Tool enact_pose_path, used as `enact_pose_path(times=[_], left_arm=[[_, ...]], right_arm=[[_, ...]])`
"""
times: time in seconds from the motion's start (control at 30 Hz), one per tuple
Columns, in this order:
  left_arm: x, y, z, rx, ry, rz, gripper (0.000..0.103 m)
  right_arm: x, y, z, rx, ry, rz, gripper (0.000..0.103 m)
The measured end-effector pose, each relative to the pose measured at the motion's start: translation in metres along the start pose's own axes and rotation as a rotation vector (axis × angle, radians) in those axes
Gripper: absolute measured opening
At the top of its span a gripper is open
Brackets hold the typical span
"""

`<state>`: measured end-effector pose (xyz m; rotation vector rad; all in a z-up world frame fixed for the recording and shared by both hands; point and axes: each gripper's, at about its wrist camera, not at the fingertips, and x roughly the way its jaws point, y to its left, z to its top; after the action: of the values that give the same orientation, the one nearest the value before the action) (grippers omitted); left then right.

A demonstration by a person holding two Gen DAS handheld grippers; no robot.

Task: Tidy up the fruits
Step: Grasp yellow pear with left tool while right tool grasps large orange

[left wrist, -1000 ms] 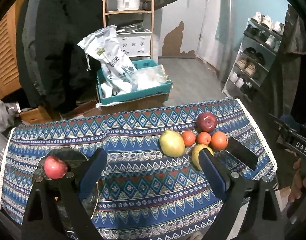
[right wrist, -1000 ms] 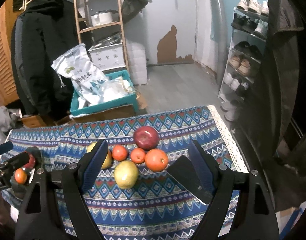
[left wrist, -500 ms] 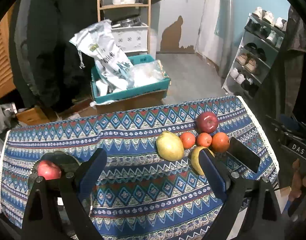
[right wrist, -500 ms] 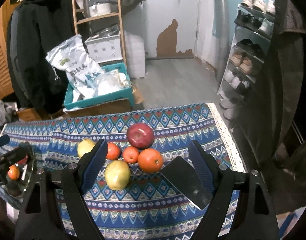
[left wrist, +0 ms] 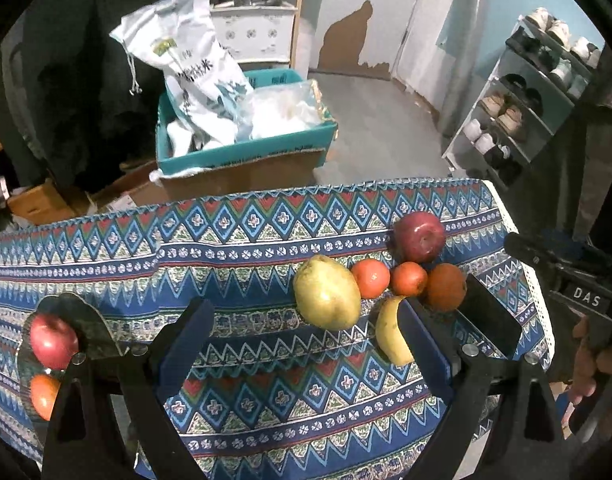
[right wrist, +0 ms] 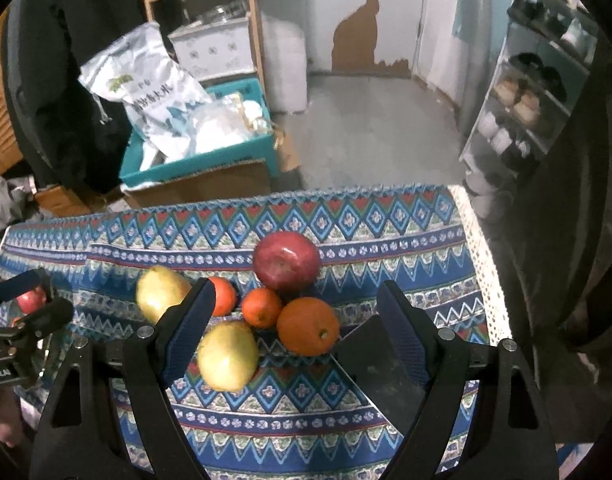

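Fruit lies in a tight cluster toward the right end of the table, which is draped in a patterned blue cloth. Nearest the front edge, the left gripper hangs with its jaws released and wide apart, nothing between them but bare cloth; a broad open stretch of cloth runs from there to the far edge. Off its left finger, near the left end of the table, a clear plate carries a red apple and a small orange fruit.

The right gripper is also spread open and gripping nothing. In its view a yellow pear and a large orange lie between the fingers, not touched by either. A flat black slab lies just right of the orange, its corner toward the near right edge of the table.

Farther back sit two small tangerines, touching each other, with a second yellow pear to their left. Farthest in the cluster is a dark red apple, touching the fruit in front of it. Behind it a clear band of cloth reaches the far edge, and a narrow strip separates the cluster from the lace-trimmed right edge.

Beyond the table stand a teal crate holding white bags, and a shoe rack at the right.
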<state>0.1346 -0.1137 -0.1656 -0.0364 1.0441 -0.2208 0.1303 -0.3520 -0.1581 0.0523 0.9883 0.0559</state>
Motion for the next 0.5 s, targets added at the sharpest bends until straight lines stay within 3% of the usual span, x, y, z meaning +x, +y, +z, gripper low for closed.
enact_pose_path(times=[0.5], left_arm=[[0.073,-0.003,0.011,-0.011,0.138,-0.021,0.094]], right_arm=[[0.081,-0.025,-0.016,0.012,0.218,0.014,0.083]])
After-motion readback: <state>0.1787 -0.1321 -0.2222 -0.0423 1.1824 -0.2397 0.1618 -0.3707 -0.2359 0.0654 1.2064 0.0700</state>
